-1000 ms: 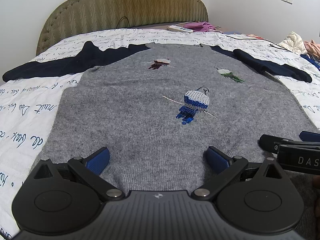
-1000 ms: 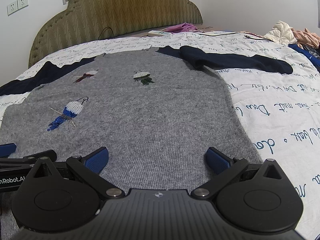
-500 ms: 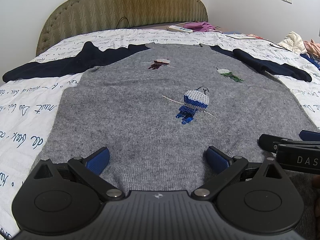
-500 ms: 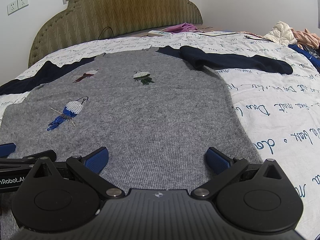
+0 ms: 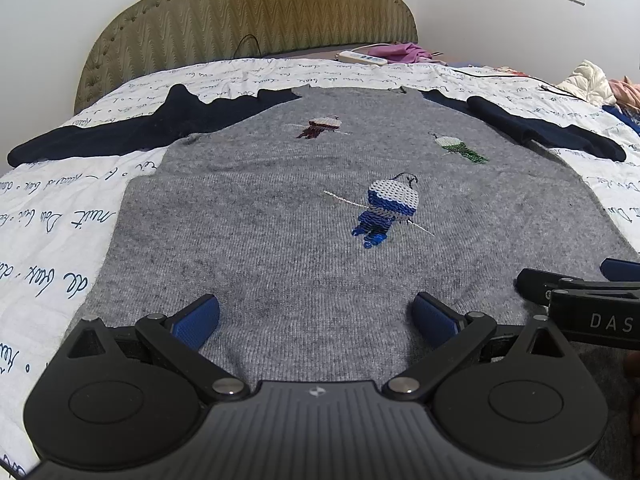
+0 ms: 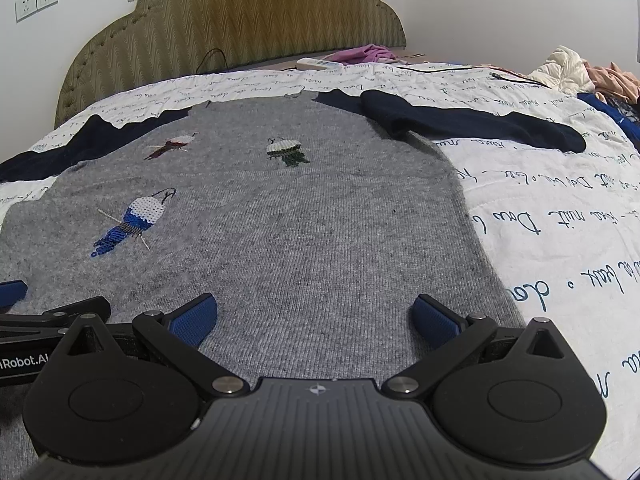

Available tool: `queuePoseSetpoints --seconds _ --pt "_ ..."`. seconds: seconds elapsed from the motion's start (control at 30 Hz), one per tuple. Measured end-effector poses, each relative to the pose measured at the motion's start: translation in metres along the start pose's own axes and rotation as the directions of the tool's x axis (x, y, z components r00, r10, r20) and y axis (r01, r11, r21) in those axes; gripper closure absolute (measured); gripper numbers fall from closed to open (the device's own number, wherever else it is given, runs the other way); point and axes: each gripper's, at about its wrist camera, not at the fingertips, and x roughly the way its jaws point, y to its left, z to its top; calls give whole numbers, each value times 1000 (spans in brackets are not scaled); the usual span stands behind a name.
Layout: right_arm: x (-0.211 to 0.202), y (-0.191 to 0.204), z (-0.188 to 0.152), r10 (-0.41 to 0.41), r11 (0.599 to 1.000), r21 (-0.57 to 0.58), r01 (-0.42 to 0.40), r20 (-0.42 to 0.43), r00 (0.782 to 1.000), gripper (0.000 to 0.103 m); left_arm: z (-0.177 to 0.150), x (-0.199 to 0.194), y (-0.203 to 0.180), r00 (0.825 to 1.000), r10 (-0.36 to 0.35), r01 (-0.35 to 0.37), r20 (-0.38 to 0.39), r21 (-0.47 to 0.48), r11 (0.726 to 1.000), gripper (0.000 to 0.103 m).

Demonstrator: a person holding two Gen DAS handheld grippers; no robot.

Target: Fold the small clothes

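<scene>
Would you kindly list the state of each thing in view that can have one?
Grey sweater: spread flat, front up, unfolded.
Left navy sleeve: stretched outward, flat.
Right navy sleeve: stretched outward, bunched near the shoulder.
Left tongs: open, over the hem, holding nothing.
Right tongs: open, over the hem, holding nothing.
Quilt: spread over the bed.

Grey sweater [image 5: 280,216], navy sleeves spread, flat on bed

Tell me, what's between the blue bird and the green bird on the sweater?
Only plain grey knit lies between the blue bird and the green bird on the sweater, seen from the left wrist.
</scene>
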Motion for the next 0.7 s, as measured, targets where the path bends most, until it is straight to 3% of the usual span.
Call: queuePoseSetpoints --seconds 0.4,0.7 --pt "0 -1 0 6 1000 3 -6 0 1000 1 -1 0 1 1000 4 -4 1 -7 1000 0" --pt "0 1 0 -2 1000 -3 2 -8 1000 1 6 0 0 999 8 -8 -40 8 1000 0"
